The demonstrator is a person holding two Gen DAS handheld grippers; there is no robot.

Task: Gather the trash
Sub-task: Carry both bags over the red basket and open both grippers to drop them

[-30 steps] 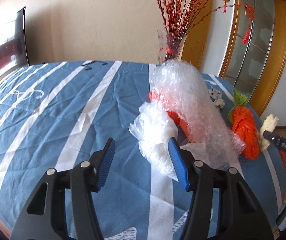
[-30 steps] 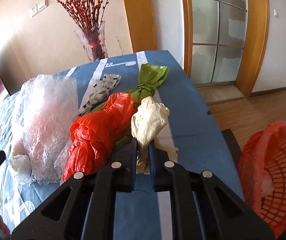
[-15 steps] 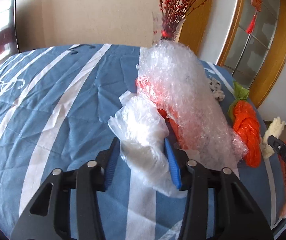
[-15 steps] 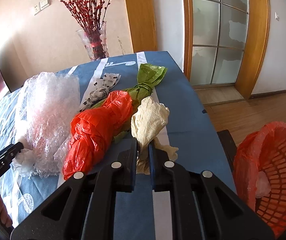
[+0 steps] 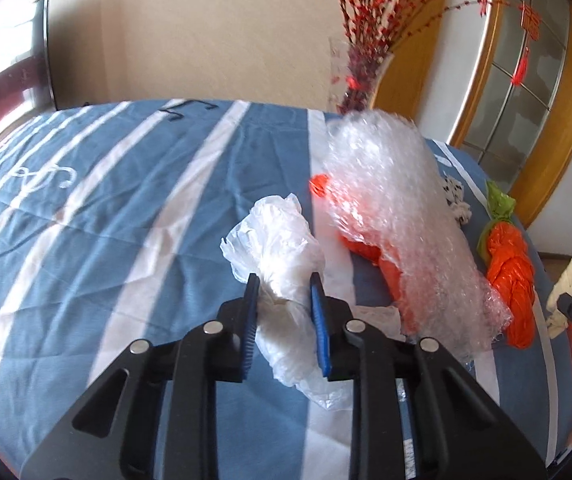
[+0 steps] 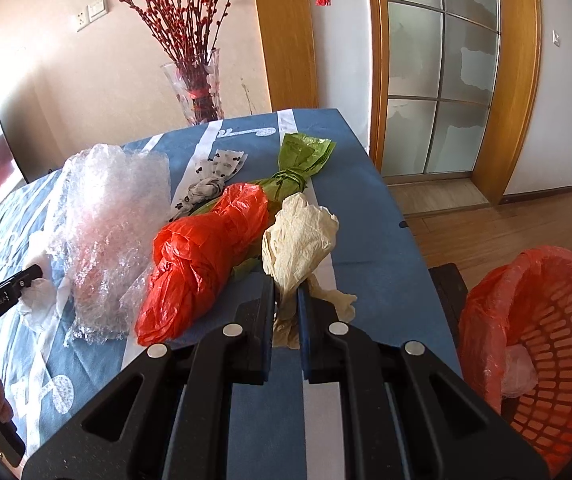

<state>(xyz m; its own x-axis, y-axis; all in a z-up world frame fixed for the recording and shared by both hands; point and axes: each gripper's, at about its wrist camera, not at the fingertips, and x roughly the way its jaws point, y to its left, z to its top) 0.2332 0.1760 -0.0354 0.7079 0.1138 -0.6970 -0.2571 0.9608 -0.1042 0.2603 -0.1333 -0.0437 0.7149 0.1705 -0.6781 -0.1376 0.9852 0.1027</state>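
The left gripper [image 5: 282, 292] is closing, and its blue pads already squeeze the white plastic bag [image 5: 278, 248] between them. Left of those fingers the blue striped cloth [image 5: 86, 220] lies bare and wide. Right of them the bubble wrap [image 5: 398, 216] stands close, over an orange bag. The right gripper [image 6: 286, 292] is clenched on the cream bag [image 6: 298, 236]. Left of its fingers the red bag [image 6: 202, 256] crowds in. To the right, past the table edge, sits the red basket [image 6: 546, 344] on the floor.
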